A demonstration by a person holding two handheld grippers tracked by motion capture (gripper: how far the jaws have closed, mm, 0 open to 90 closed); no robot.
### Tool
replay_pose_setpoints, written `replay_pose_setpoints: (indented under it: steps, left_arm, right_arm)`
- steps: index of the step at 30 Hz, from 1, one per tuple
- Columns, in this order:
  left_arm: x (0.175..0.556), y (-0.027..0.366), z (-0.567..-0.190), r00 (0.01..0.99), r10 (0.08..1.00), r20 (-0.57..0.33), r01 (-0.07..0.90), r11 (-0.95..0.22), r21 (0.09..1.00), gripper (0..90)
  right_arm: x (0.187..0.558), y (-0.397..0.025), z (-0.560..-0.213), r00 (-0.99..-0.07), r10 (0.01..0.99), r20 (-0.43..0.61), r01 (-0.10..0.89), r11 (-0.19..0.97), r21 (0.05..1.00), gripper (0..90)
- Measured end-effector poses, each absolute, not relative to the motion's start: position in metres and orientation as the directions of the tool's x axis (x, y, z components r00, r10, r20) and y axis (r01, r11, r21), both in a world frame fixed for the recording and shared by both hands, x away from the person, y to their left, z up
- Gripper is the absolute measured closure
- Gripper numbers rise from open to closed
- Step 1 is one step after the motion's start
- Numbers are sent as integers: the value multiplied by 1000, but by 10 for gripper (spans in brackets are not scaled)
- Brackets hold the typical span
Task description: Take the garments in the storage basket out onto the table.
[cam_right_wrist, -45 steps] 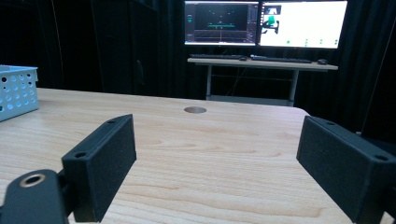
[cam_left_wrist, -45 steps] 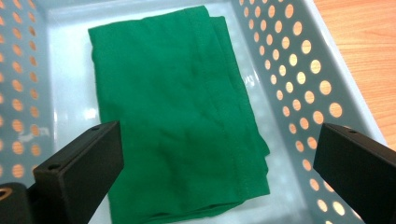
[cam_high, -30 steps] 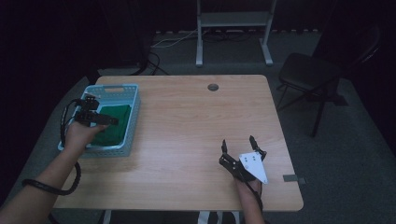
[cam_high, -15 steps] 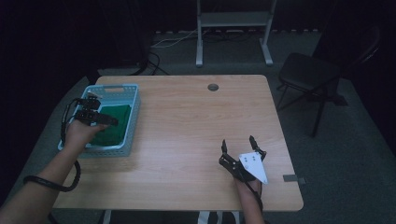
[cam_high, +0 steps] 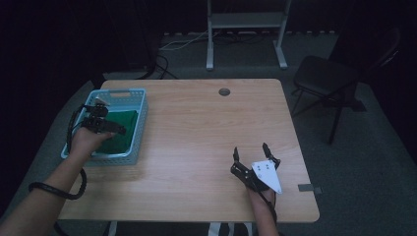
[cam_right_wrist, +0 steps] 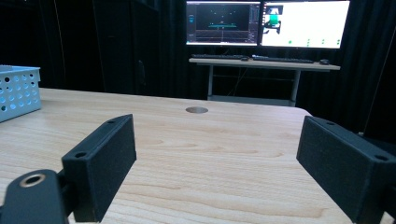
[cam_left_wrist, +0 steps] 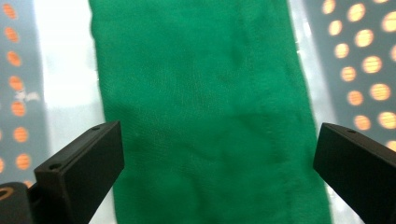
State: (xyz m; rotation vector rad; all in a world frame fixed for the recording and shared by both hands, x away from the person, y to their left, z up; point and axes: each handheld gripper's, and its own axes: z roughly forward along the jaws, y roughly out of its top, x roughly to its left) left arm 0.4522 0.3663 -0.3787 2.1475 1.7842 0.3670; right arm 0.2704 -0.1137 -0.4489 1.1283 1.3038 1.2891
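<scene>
A folded green cloth (cam_high: pixel 120 129) lies inside a light blue perforated basket (cam_high: pixel 137 105) at the table's left edge. My left gripper (cam_high: pixel 109 129) hovers over the basket, pointing down at the cloth. In the left gripper view the green cloth (cam_left_wrist: pixel 205 107) spreads between my wide-apart jaws, and my left gripper (cam_left_wrist: pixel 217 172) is open with nothing held. My right gripper (cam_high: pixel 252 155) rests low near the table's front right, open and empty. In the right gripper view my right gripper (cam_right_wrist: pixel 215 172) faces bare wood.
The wooden table (cam_high: pixel 206 128) has a round cable grommet (cam_high: pixel 224 91) near its far edge. A black chair (cam_high: pixel 327 78) stands beyond the right side. A desk with monitors (cam_right_wrist: pixel 266 23) stands past the table. The basket's corner (cam_right_wrist: pixel 16 91) shows at far left.
</scene>
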Motion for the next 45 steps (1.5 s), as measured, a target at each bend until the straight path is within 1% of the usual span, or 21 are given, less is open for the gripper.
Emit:
replay_pose_setpoints:
  steps: [5, 7, 16, 20, 22, 26, 31, 39, 42, 45]
  left_arm:
    - [454, 368, -379, 183, 983, -16, 902, -161, 400, 17]
    - [455, 367, -380, 182, 983, -33, 907, -154, 392, 17]
    - [463, 363, -389, 180, 984, -17, 923, -163, 348, 17]
    - [465, 363, -391, 167, 985, -31, 924, -146, 354, 17]
    - [466, 362, -391, 168, 986, -23, 924, -149, 351, 17]
    - [468, 362, -393, 172, 985, -29, 936, -154, 317, 17]
    - [468, 363, -397, 169, 985, -38, 940, -150, 307, 17]
    - [468, 360, -401, 177, 984, -18, 939, -163, 302, 13]
    - [469, 358, -401, 181, 983, -11, 944, -171, 281, 16]
    - [469, 358, -400, 194, 981, -9, 943, -184, 276, 45]
  right_arm:
    - [270, -114, -449, -122, 992, -22, -8, 21, 1000, 111]
    - [270, -114, -449, -123, 992, -19, -7, 18, 1000, 110]
    - [270, -114, -449, -121, 992, -20, -7, 19, 1000, 110]
    - [270, -114, -449, -123, 992, -18, -7, 17, 1000, 111]
    - [270, -114, -449, -125, 992, -19, -8, 19, 1000, 110]
    - [270, -114, -449, -124, 992, -19, -8, 18, 1000, 111]
    - [270, -114, -449, -124, 992, -19, -8, 19, 1000, 110]
    - [270, -114, -449, -125, 992, -21, -8, 20, 1000, 110]
    - [270, -114, -449, -125, 992, -20, -9, 19, 1000, 111]
    - [270, -114, -449, -125, 992, -20, -9, 19, 1000, 111]
